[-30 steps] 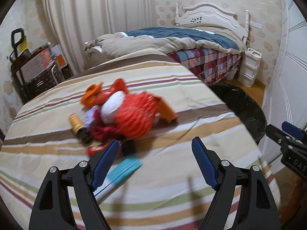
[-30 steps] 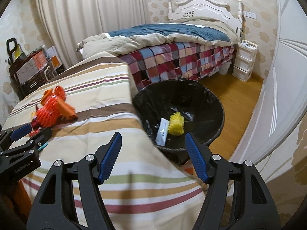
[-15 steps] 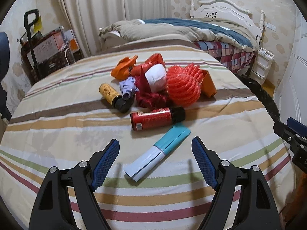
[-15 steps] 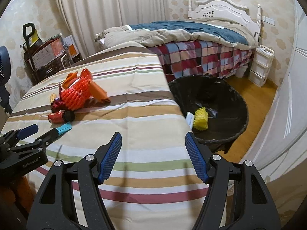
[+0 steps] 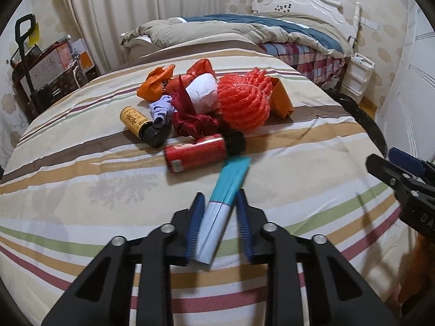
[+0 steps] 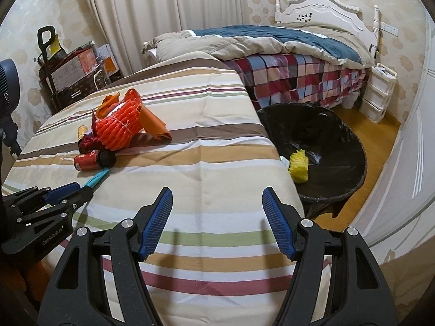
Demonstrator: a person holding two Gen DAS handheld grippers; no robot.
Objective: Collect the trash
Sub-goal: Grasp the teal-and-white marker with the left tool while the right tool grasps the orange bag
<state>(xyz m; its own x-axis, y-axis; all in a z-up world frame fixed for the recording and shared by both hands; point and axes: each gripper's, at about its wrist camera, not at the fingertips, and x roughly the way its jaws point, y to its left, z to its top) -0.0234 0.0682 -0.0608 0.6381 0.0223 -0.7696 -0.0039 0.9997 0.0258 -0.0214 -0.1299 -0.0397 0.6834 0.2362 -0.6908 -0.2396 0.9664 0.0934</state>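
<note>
The left gripper [image 5: 218, 222] has just been closing, and its blue pads now pinch a long flat teal and white packet [image 5: 223, 203] between them. The packet's white end sits in the jaws and its teal end points away toward the rest of the trash. It lies low over a surface covered in a cloth of cream, tan, brown, green and maroon stripes [image 5: 81, 179]; whether the packet touches the cloth cannot be told.

Just beyond the packet's teal tip lies a red can with a black cap [image 5: 201, 153], on its side. Behind it is a heap: a yellow bottle with a black cap [image 5: 138, 125], also on its side, a crumpled dark red wrapper [image 5: 195, 125], a pale purple scrap [image 5: 160, 110], a white wad [image 5: 204, 95], a ball of red-orange foam netting [image 5: 244, 106], and orange bags [image 5: 157, 82].

The right gripper [image 6: 217, 222] hangs over the near edge of the striped cloth with its jaws spread wide and nothing between them. To its right, on the wooden floor, stands a black-lined trash bin [image 6: 353, 174] holding a yellow foam net [image 6: 298, 165] and a small white item that is mostly hidden.

Farther back is a bed [image 6: 299, 73] with a checked sheet, a tan and blue duvet and a white headboard, with a white drawer unit [image 6: 379, 92] beside it.
</note>
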